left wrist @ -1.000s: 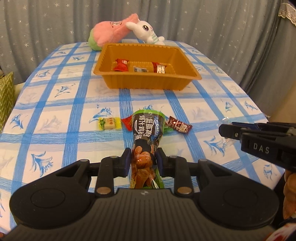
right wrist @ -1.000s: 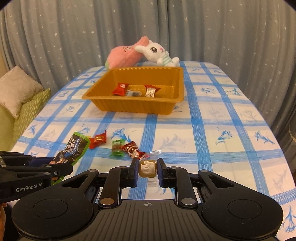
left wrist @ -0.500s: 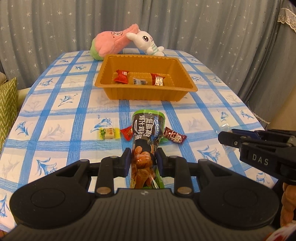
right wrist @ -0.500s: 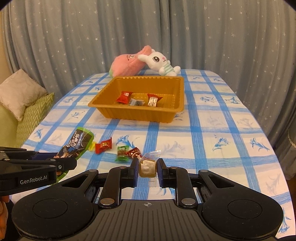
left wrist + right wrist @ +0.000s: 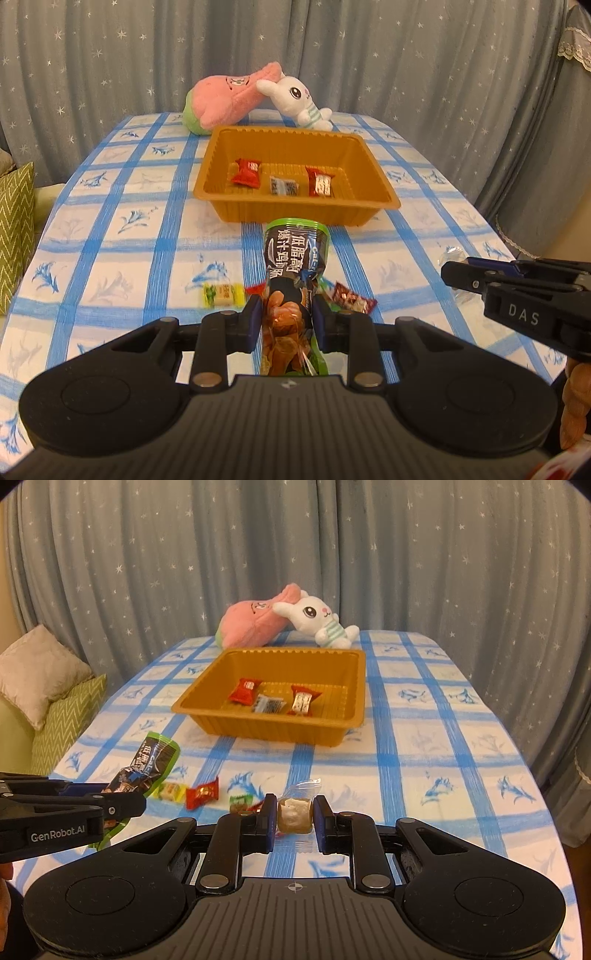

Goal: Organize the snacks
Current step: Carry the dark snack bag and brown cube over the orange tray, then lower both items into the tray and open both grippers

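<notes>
My left gripper (image 5: 287,319) is shut on a long black-and-green snack packet (image 5: 293,273) and holds it above the table, short of the orange tray (image 5: 221,206); the packet also shows in the right wrist view (image 5: 149,764). My right gripper (image 5: 294,814) is shut on a small beige candy in clear wrap (image 5: 294,812), lifted over the table. The orange tray (image 5: 280,734) holds three small wrapped snacks (image 5: 273,699). On the cloth lie a yellow candy (image 5: 222,294), a red candy (image 5: 202,794), a green candy (image 5: 240,803) and a dark red wrapper (image 5: 352,299).
Two plush toys, a pink one (image 5: 225,98) and a white rabbit (image 5: 299,99), lie behind the tray at the table's far end. Grey star curtains hang all round. A green cushion (image 5: 14,229) and a sofa stand left of the table.
Both grippers have risen and drawn back from the table with their snacks still held; the tray and the loose candies look smaller and farther away.
</notes>
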The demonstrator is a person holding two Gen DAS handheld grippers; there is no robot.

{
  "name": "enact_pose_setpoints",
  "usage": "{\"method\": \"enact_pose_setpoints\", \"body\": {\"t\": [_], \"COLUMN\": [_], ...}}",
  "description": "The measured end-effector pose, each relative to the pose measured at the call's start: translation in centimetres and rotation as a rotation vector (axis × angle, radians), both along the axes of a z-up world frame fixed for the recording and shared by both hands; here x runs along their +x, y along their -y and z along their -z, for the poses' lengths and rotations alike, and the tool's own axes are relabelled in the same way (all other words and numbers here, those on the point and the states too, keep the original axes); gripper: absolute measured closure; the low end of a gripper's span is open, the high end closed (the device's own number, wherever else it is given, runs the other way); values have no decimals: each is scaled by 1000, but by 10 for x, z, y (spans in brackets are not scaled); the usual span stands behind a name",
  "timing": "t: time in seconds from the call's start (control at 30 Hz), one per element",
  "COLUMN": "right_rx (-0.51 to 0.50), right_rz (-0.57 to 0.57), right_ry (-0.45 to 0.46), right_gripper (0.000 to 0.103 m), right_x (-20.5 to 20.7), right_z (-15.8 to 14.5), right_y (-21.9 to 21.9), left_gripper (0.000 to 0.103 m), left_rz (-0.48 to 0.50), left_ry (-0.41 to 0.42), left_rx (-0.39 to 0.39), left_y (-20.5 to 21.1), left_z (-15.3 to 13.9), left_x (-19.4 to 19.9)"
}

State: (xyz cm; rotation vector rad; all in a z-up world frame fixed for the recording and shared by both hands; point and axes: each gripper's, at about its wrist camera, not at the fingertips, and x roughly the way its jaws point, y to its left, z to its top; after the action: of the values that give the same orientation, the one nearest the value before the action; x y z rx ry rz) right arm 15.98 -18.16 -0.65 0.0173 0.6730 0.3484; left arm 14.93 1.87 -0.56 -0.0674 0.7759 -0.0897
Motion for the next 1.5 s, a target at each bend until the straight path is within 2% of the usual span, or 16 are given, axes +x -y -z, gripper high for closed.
{"method": "enact_pose_setpoints", "body": {"t": [0.4, 0.63, 1.0, 1.13, 1.5], "right_rx": [9, 24, 25, 38, 34], "right_rz": [-5, -7, 7, 19, 30], "right_ry": [29, 25, -19, -46, -88], "right_gripper": [82, 82, 82, 82, 82], "right_x": [73, 124, 196, 216, 241], "right_z": [-19, -21, -3, 8, 30], "right_y": [-5, -10, -17, -18, -19], "left_gripper": [77, 77, 77, 77, 77], "left_rz": [-6, -6, -21, -32, -36], "left_ry": [39, 42, 26, 13, -18], "left_rx": [-6, 2, 40, 26, 15], "left_y": [-12, -19, -33, -37, -38], "left_z": [-19, -19, -2, 9, 35], "left_x": [66, 116, 192, 213, 244]}}
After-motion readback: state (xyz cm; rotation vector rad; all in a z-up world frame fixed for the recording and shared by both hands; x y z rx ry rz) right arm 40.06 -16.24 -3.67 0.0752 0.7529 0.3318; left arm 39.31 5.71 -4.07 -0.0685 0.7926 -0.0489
